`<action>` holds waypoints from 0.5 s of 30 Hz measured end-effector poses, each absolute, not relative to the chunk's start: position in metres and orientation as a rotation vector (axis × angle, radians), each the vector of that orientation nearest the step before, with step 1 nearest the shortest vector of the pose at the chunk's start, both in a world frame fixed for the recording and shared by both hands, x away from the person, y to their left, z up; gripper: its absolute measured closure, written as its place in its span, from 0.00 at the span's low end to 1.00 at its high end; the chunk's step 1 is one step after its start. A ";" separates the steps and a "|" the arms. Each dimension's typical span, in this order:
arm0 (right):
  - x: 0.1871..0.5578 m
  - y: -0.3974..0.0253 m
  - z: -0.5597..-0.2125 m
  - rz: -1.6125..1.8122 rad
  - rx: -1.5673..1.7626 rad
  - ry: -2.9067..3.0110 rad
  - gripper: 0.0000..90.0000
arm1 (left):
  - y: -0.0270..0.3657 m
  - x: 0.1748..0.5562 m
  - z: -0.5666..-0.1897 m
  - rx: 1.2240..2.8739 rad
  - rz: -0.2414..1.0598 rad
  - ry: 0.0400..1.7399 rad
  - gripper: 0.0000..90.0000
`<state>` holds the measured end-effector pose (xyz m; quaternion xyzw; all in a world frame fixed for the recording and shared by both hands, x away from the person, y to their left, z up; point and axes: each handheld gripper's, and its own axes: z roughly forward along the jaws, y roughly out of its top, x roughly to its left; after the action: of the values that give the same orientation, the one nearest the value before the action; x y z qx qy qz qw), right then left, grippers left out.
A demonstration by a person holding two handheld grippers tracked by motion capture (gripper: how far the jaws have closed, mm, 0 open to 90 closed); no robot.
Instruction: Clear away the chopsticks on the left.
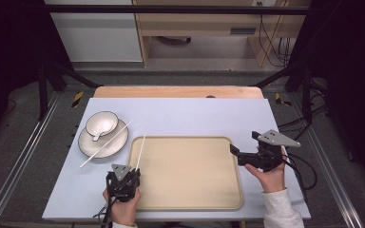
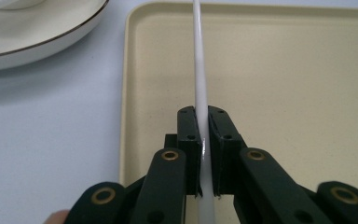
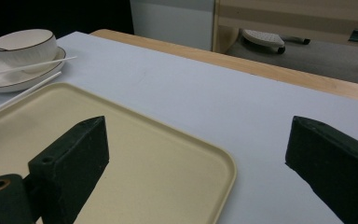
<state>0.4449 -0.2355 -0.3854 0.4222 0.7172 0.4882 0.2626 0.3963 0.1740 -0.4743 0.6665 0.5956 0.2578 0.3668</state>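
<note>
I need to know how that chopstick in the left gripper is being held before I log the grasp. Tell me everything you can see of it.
The held chopstick is a thin, straight, plain white stick, glossy like plastic or glazed ceramic. The left gripper has its black jaws shut on it near its lower end. It points away from the person, rising over the left edge of the beige tray, tilted slightly right in the high view. Its far tip ends just past the tray's back-left corner. It stays apart from the second chopstick lying across the plate.
</note>
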 end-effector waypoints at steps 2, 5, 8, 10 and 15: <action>0.445 -0.236 -0.385 1.322 1.142 1.939 0.07 | 0.174 0.398 -0.477 1.717 0.657 1.540 0.93; 0.445 -0.235 -0.386 1.318 1.145 1.939 0.07 | 0.174 0.399 -0.479 1.725 0.653 1.554 0.93; 0.446 -0.234 -0.387 1.316 1.145 1.945 0.07 | 0.174 0.400 -0.481 1.727 0.653 1.564 0.93; 0.446 -0.233 -0.387 1.311 1.146 1.950 0.07 | 0.174 0.400 -0.482 1.731 0.653 1.570 0.93; 0.446 -0.233 -0.388 1.312 1.144 1.951 0.07 | 0.173 0.400 -0.483 1.730 0.670 1.576 0.93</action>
<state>0.4464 -0.2328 -0.3877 0.4224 0.7204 0.4844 0.2606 0.4001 0.1731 -0.4828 0.6669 0.6072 0.2581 0.3463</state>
